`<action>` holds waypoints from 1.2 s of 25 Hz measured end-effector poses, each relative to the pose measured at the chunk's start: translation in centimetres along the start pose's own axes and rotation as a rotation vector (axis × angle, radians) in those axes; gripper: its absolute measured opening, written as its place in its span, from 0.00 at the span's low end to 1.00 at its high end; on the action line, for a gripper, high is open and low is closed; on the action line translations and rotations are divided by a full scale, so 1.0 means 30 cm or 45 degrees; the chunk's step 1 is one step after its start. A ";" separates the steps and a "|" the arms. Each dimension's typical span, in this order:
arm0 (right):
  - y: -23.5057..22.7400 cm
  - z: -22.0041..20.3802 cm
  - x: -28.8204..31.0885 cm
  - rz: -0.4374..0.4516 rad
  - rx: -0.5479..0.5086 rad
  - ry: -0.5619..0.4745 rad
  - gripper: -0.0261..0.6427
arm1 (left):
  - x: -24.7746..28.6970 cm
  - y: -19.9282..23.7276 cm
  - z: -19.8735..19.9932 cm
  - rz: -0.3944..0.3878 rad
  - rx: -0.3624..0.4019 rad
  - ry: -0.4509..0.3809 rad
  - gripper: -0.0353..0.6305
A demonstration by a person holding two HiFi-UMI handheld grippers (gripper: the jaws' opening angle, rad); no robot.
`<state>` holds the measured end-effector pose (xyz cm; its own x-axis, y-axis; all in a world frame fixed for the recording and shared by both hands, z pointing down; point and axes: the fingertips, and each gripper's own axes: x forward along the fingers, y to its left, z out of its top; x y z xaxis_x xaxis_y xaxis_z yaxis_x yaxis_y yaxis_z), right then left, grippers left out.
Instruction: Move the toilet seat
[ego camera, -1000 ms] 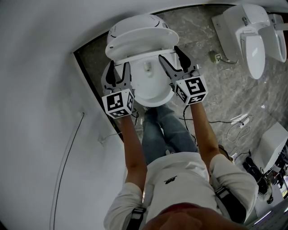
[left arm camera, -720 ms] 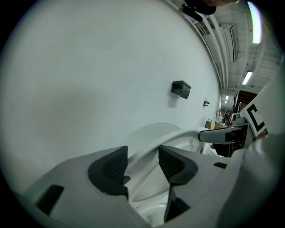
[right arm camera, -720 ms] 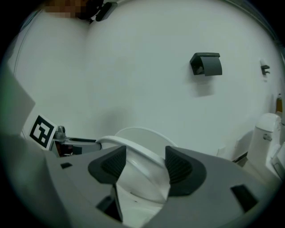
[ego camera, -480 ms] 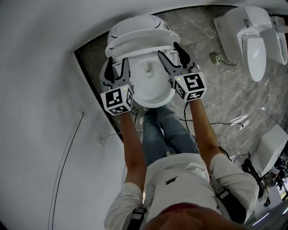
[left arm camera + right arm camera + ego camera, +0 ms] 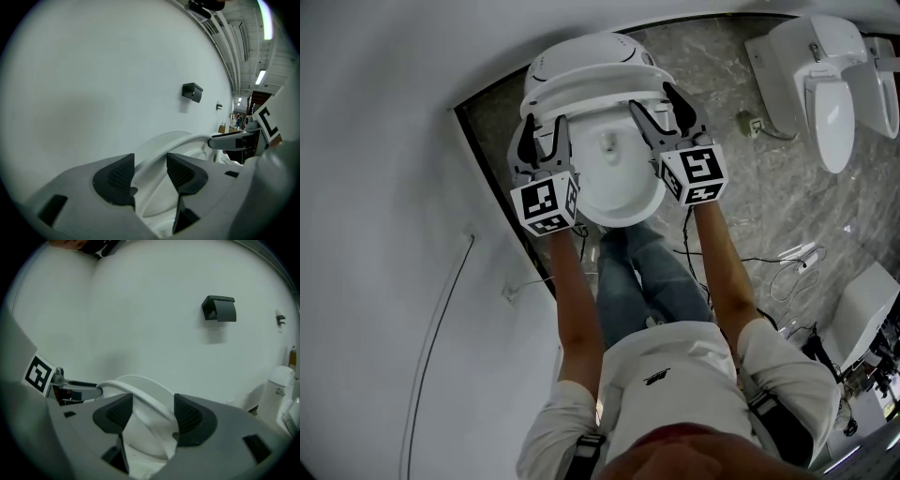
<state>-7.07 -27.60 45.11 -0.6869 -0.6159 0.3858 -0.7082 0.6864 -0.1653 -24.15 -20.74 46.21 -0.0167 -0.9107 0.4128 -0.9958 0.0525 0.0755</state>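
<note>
The white toilet has its seat [image 5: 592, 92] and lid [image 5: 581, 54] tipped up against the wall, above the open bowl [image 5: 619, 187]. My left gripper [image 5: 544, 131] is at the seat's left edge and my right gripper [image 5: 653, 101] at its right edge. In the left gripper view the jaws [image 5: 150, 164] stand apart, the seat's rim [image 5: 183, 140] curving away just past the gap. In the right gripper view the jaws [image 5: 153, 406] also stand apart, with the seat's rim [image 5: 136, 390] running through the gap. I see neither pair of pads pressing on it.
A second toilet [image 5: 825, 75] stands at the upper right. A plug box [image 5: 750, 120], loose cables [image 5: 797, 262] and a white box [image 5: 862, 300] lie on the grey floor. A dark paper holder [image 5: 219, 309] hangs on the wall. A white wall closes the left side.
Both grippers have slid a little forward over the bowl toward the raised seat. Their jaws have kept the same width.
</note>
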 end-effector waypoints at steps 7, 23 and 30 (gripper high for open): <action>-0.010 0.013 0.031 -0.015 -0.009 0.002 0.48 | 0.028 0.000 0.009 -0.002 0.022 0.002 0.41; -0.021 0.045 0.082 -0.070 -0.084 0.005 0.48 | 0.051 -0.013 0.042 -0.024 0.049 -0.016 0.41; 0.051 0.041 0.013 -0.025 -0.084 -0.035 0.48 | -0.017 -0.039 0.037 -0.091 0.046 -0.036 0.41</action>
<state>-8.62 -27.27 43.89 -0.6778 -0.6393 0.3630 -0.7100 0.6975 -0.0972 -23.07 -20.78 44.91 0.0523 -0.9227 0.3818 -0.9971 -0.0271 0.0711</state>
